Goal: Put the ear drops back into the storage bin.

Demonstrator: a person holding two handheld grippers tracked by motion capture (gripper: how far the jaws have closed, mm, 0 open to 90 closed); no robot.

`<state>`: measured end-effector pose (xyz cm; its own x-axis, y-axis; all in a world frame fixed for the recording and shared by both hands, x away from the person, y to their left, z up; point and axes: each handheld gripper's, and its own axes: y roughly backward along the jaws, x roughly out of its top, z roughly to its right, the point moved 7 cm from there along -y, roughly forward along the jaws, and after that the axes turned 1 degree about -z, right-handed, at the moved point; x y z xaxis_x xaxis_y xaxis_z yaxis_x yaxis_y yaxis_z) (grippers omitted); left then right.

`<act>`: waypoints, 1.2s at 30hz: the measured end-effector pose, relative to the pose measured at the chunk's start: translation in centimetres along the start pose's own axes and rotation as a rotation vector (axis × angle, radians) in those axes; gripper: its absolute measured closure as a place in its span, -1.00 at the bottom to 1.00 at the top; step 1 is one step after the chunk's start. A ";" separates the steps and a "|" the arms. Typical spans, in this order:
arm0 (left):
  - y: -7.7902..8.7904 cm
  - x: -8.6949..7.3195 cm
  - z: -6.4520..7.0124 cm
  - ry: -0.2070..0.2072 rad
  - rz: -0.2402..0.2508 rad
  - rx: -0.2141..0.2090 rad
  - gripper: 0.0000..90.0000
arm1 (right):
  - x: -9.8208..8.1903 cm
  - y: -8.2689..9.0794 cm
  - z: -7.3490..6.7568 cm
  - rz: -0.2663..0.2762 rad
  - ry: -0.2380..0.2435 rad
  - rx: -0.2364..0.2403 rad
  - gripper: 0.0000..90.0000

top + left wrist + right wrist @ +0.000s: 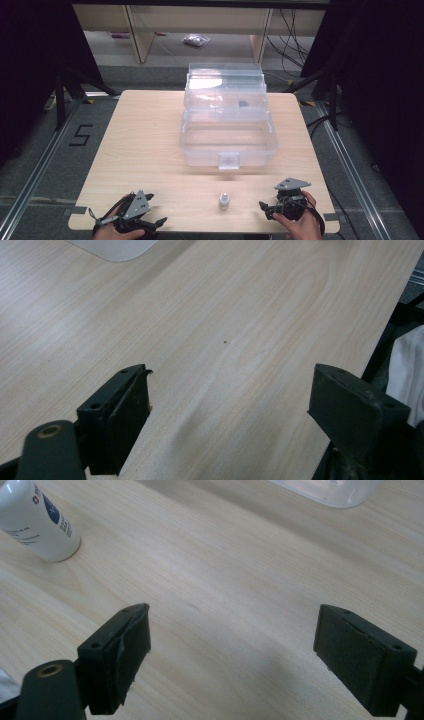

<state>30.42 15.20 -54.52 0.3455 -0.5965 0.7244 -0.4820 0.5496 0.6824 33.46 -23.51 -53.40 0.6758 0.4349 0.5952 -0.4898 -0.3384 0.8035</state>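
High view: both tools, left tool (156, 223) and right tool (264, 207), jaws apart, empty, flanking small bottle (224, 201). We approach bottle level with right tool, centre jaws, avoid tipping.

Lab: black curtains (30, 60), floor cables (292, 37)

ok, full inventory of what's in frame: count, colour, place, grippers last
storage box: 1, clear plastic, open with tiered trays folded back, middle of the table
small dark item: 1, black, in an upper tray of the box; too small to identify
bottle: 1, white with a printed label, upright near the front edge, between the grippers
table: 1, light wood
bag: 1, clear, on the floor beyond the table
left gripper: 1, black, front left, jaws open over bare table
right gripper: 1, black, front right, jaws open, nothing between them
hands: 2, at the bottom edge, one on each gripper
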 end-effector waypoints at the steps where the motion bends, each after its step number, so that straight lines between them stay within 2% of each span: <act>1: 0.0 0.0 0.0 -0.001 0.000 0.000 -0.64 | 0.0 0.0 -0.1 -0.006 -0.009 0.003 -0.65; 4: 0.0 0.0 0.0 -0.002 0.000 -0.002 -0.64 | 0.0 0.0 -0.3 -0.008 -0.016 0.008 -0.64; 5: -0.1 0.0 0.0 0.000 0.011 -0.001 -0.64 | 0.1 0.0 -0.2 0.003 0.004 0.009 -0.64; 6: -0.1 0.0 0.0 0.000 0.011 -0.001 -0.64 | 0.1 0.0 -0.2 0.003 0.004 0.009 -0.64; 8: -0.1 -0.1 0.0 0.005 -0.010 0.003 -0.64 | 0.2 0.0 -0.3 0.000 0.006 0.017 -0.64; 10: -0.1 -0.1 -0.2 -0.014 -0.010 0.009 -0.64 | 0.2 0.1 -0.6 -0.010 -0.010 0.017 -0.64; 12: -0.1 -0.1 -0.2 -0.014 -0.010 0.010 -0.64 | 0.2 -0.1 -0.4 -0.001 0.024 0.023 -0.64; 13: -0.2 -0.1 -0.2 -0.013 -0.011 0.008 -0.64 | 0.2 0.0 -0.6 -0.010 0.016 0.034 -0.64; 14: -0.2 -0.1 -0.1 -0.007 -0.008 0.005 -0.64 | 0.3 -0.2 -0.5 0.001 0.042 0.036 -0.64; 15: -0.2 -0.1 -0.1 -0.006 -0.007 0.002 -0.64 | 0.3 -0.1 -0.6 -0.004 0.042 0.039 -0.64; 16: -0.2 -0.1 -0.1 -0.007 -0.008 0.004 -0.64 | 0.3 0.0 -0.8 -0.015 0.008 0.034 -0.64; 19: -0.2 -0.1 -0.1 -0.006 -0.007 0.004 -0.64 | 0.4 0.0 -1.0 -0.016 0.010 0.044 -0.63; 21: -0.2 -0.1 -0.1 -0.007 -0.009 0.004 -0.64 | 0.5 0.1 -1.0 -0.013 0.036 0.037 -0.63; 24: -0.2 -0.1 -0.1 -0.006 -0.002 0.002 -0.64 | 0.5 0.2 -1.4 -0.025 0.019 0.042 -0.63; 30: -0.2 -0.1 0.0 -0.003 0.001 0.002 -0.64 | 0.8 0.5 -2.0 -0.038 0.042 0.059 -0.62; 32: -0.2 -0.1 0.0 -0.002 0.002 0.002 -0.64 | 0.9 0.6 -2.1 -0.045 0.041 0.061 -0.62; 33: -0.2 -0.1 0.0 -0.002 0.002 0.002 -0.64 | 0.8 0.6 -2.5 -0.052 0.021 0.068 -0.61; 34: -0.2 -0.1 -0.1 -0.007 -0.010 0.001 -0.64 | 1.0 0.5 -2.4 -0.037 0.048 0.065 -0.61; 36: -0.2 -0.1 -0.1 -0.006 -0.003 0.002 -0.64 | 1.1 0.6 -2.6 -0.050 0.051 0.068 -0.61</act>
<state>30.57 15.16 -54.73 0.3419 -0.6014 0.7221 -0.4827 0.5469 0.6840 32.47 -21.09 -52.28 0.6684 0.4941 0.5560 -0.4164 -0.3708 0.8301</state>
